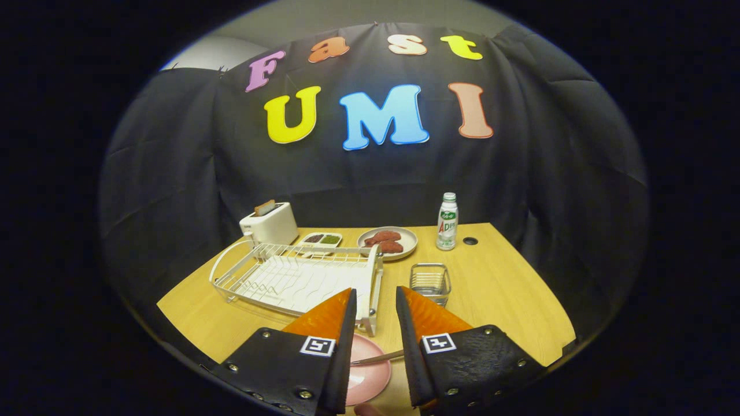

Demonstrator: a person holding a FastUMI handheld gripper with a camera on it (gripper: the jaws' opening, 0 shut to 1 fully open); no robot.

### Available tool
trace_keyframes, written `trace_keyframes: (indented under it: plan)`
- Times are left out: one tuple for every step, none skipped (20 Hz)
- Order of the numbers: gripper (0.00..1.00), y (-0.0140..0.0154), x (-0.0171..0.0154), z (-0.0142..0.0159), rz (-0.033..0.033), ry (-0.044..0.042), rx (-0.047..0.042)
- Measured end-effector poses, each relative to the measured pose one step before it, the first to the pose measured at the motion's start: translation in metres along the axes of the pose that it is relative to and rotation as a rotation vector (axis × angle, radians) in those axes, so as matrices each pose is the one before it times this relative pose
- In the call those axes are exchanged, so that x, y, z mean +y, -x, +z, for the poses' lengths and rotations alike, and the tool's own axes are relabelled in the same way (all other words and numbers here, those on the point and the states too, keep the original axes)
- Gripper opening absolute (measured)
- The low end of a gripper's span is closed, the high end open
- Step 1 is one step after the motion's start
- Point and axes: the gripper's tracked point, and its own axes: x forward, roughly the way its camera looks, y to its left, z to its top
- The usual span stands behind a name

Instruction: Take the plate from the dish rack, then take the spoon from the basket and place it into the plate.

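A pink plate (370, 370) lies flat on the wooden table (503, 289), low between my two fingers and partly hidden behind them. A metal spoon (378, 357) rests across the plate, its handle running toward the right finger. The white wire dish rack (300, 277) stands beyond the left finger and holds no dishes. A small wire basket (430, 282) sits just ahead of the right finger. My gripper (374, 294) hovers above the plate, open, with nothing between the fingers.
At the back of the table stand a white toaster (269, 224), a small tray of two dips (321, 238), a beige plate with reddish food (387, 241) and a white bottle (447, 222). A dark cable hole (470, 240) lies beside the bottle.
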Motion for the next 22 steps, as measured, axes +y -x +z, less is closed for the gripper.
trace_keyframes:
  plan:
    - [0.41,0.00201,-0.01301,0.00597,-0.02778,0.01061,-0.02528]
    - [0.4,0.00127,-0.01219,0.00446,-0.01932,0.00676,-0.01527]
    - [0.41,0.00071,-0.0123,0.00188,-0.02166,0.0082,-0.0065]
    - [0.41,0.00015,-0.01307,0.00344,-0.01708,0.0037,-0.00992]
    - [0.4,0.0002,-0.01085,0.0044,-0.01604,0.0059,-0.01391]
    - [0.41,-0.00103,-0.0128,0.00476,-0.01619,0.00982,-0.01828]
    - [0.41,-0.00279,-0.01355,0.00342,-0.02061,0.00831,-0.02014]
    - [0.41,-0.00354,-0.0134,0.00515,-0.02008,0.00399,-0.02548]
    - [0.41,-0.00547,-0.0156,0.00286,-0.03102,0.00012,-0.02119]
    - [0.41,-0.00842,-0.00816,0.00247,0.00927,-0.02429,-0.02827]
    - [0.59,-0.00084,-0.00163,-0.00101,0.01136,-0.02066,-0.01958]
    - [0.77,-0.01044,-0.00999,-0.00128,-0.0078,0.00105,-0.00846]
    - [0.95,-0.00573,-0.0141,-0.00506,-0.0153,0.02162,-0.00536]
    - [0.95,-0.00703,-0.01029,-0.00439,-0.01006,0.02997,-0.00852]
    - [0.95,-0.00567,-0.00696,-0.00277,-0.00162,0.02584,-0.01848]
    - [0.95,-0.00573,-0.00385,-0.00492,0.01027,0.0153,-0.01426]
    - [0.95,-0.00623,-0.00288,-0.00998,0.01134,0.00514,-0.00554]
    - [0.95,-0.00576,-0.00274,-0.01012,0.01213,-0.00519,-0.00001]
    - [0.95,-0.00603,-0.00163,-0.01039,0.01346,-0.01235,0.00019]
    - [0.95,-0.00658,-0.00219,-0.01196,0.00476,-0.01992,0.00576]
    - [0.95,-0.00635,-0.00306,-0.01062,0.00433,-0.0176,0.00449]
    - [0.95,-0.00486,-0.00275,-0.00936,-0.00196,-0.01817,0.00587]
